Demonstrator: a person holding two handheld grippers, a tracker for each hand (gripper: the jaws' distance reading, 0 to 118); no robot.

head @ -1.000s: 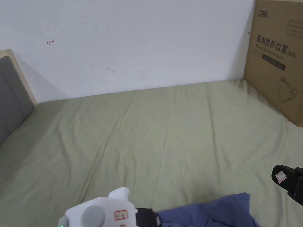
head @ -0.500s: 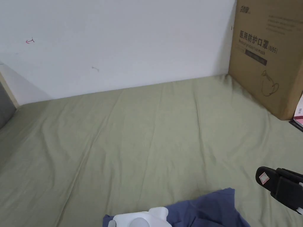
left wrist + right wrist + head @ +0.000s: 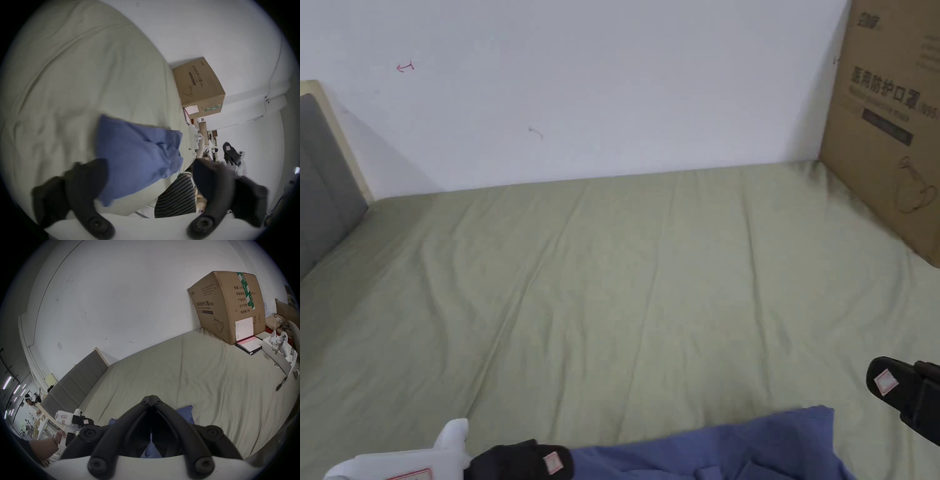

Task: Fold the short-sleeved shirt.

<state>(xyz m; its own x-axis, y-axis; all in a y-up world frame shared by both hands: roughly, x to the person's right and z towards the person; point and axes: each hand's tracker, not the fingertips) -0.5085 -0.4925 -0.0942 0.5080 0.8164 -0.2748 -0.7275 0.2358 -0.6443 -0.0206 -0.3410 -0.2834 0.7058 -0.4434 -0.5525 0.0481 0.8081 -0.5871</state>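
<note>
Blue short-sleeved shirt (image 3: 138,155) bunched at the near edge of the bed (image 3: 625,275), directly ahead of the left gripper (image 3: 149,177) and between its two black jaws, spread wide with nothing caught. In the left gripper view, one jaw overlapping the cloth's near corner, though touching or hovering just above cannot be told through the blur; the other jaw past the bed's edge, off the fabric. Long axis of the heap running across the bed's near edge, from the left gripper toward the right gripper (image 3: 151,400). Right gripper pressed together at the tips, nothing seen pinched at them, blue cloth lying below and beyond; in the head view held off the shirt's far end, above and to the side, apart from the cloth. Left gripper judged the nearer one, so probably the first to close on a corner or hem. Shirt soft, matte, thin woven or knit cloth, crumpled into loose folds with a rounded lump at one end; sleeves and collar not distinguishable. Bed sheet pale olive, smooth with long shallow creases, likely to drag along if pinched too deep. Cardboard box (image 3: 894,125) stiff and upright against the wall, well away beyond the right gripper, with a grey padded headboard (image 3: 325,181) off on the left gripper's side.
</note>
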